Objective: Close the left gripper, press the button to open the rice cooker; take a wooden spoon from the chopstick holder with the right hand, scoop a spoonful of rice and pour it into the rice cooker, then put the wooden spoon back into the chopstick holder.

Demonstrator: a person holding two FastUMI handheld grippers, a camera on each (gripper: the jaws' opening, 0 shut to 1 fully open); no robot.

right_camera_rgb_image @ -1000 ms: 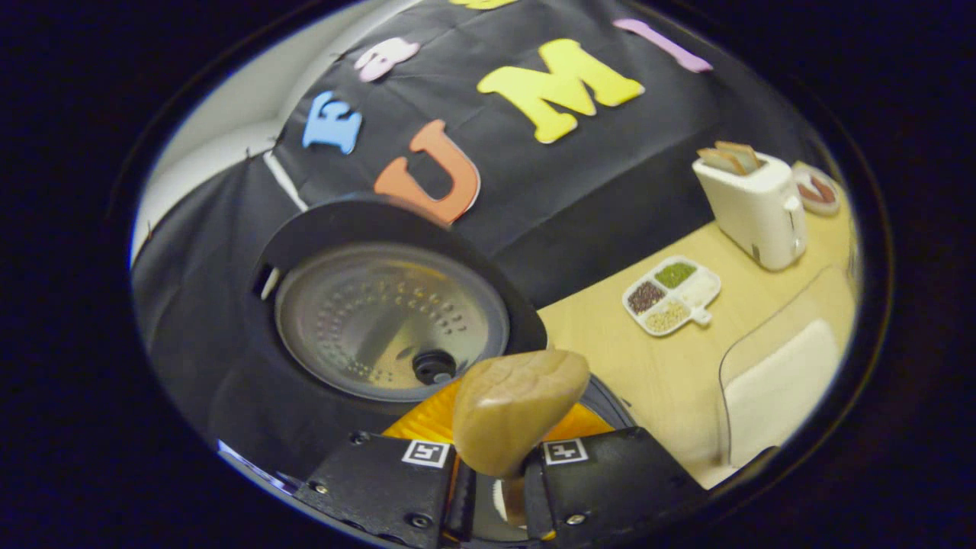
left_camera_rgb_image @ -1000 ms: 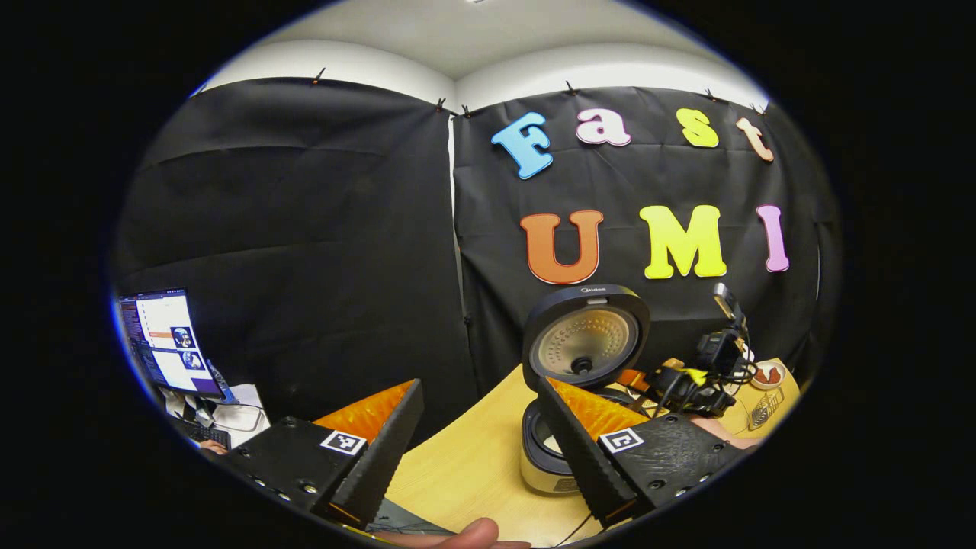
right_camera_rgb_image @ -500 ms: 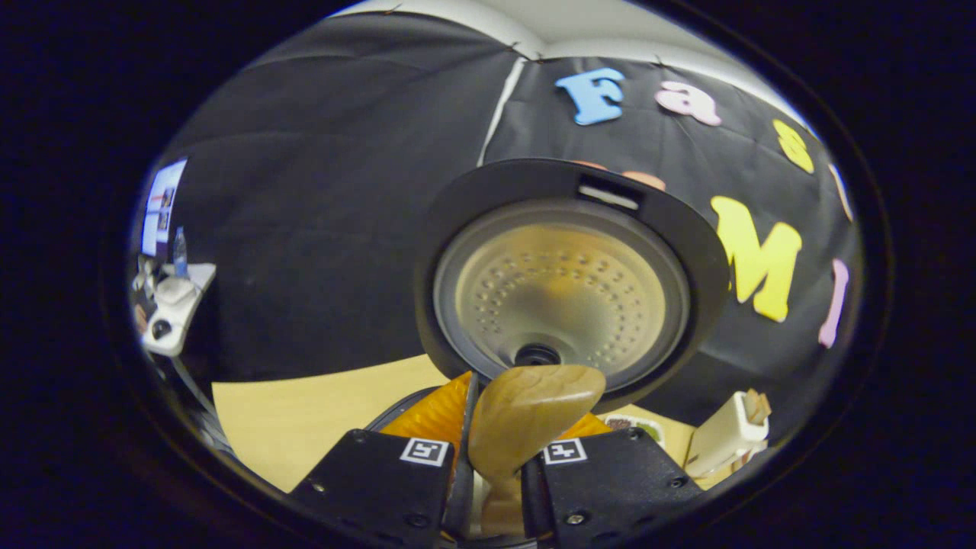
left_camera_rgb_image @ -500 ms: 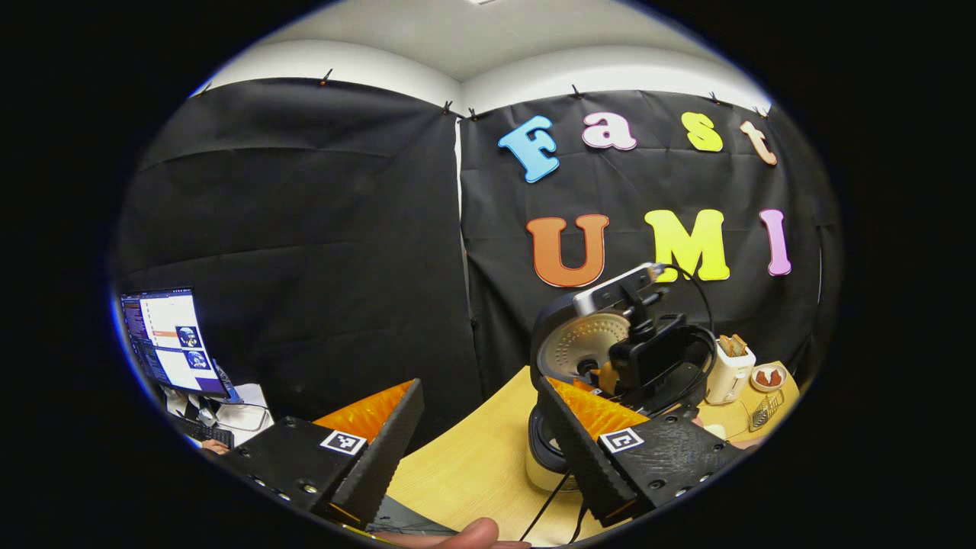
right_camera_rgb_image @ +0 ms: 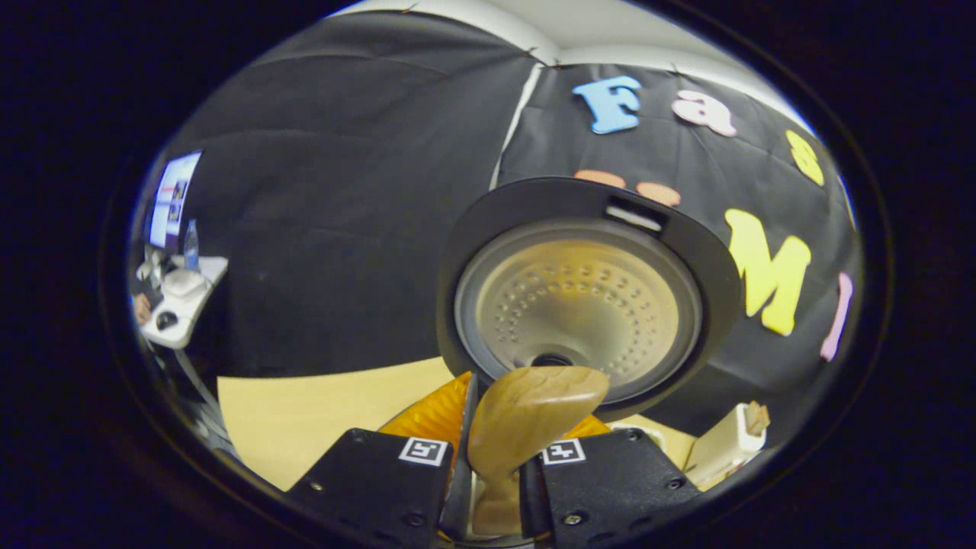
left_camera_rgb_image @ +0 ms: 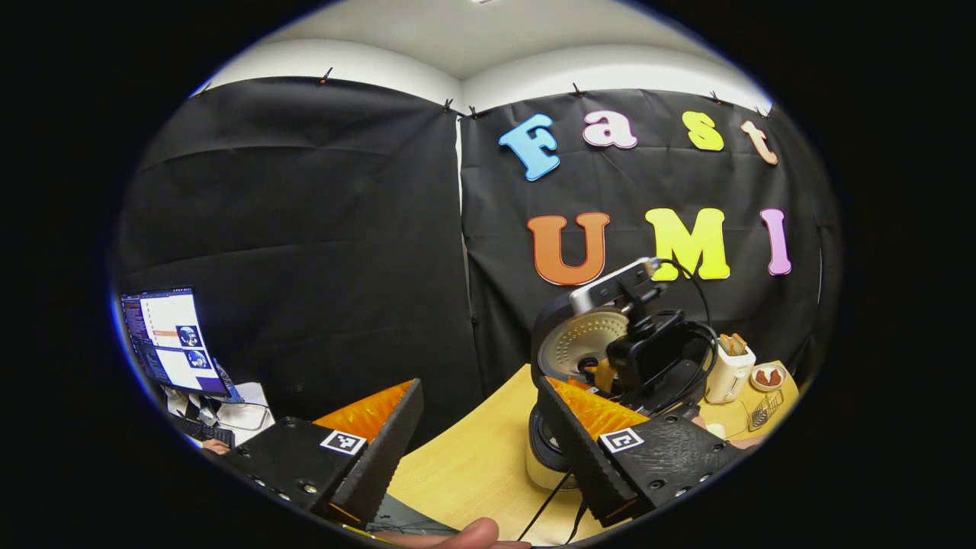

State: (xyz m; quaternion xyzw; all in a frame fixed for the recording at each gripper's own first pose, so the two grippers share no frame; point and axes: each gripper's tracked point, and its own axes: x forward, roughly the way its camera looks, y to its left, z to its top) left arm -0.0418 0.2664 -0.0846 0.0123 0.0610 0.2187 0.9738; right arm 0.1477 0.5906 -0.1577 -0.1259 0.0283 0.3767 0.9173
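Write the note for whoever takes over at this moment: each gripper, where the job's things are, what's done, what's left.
Left gripper: open, empty, held off to the side of the rice cooker.
Right gripper: shut on the wooden spoon, at the cooker's mouth below the raised lid.
Done: lid open, spoon taken. Whether rice has gone in cannot be told; the spoon's bowl faces away.
Left: finish pouring if needed, return the spoon to the chopstick holder.
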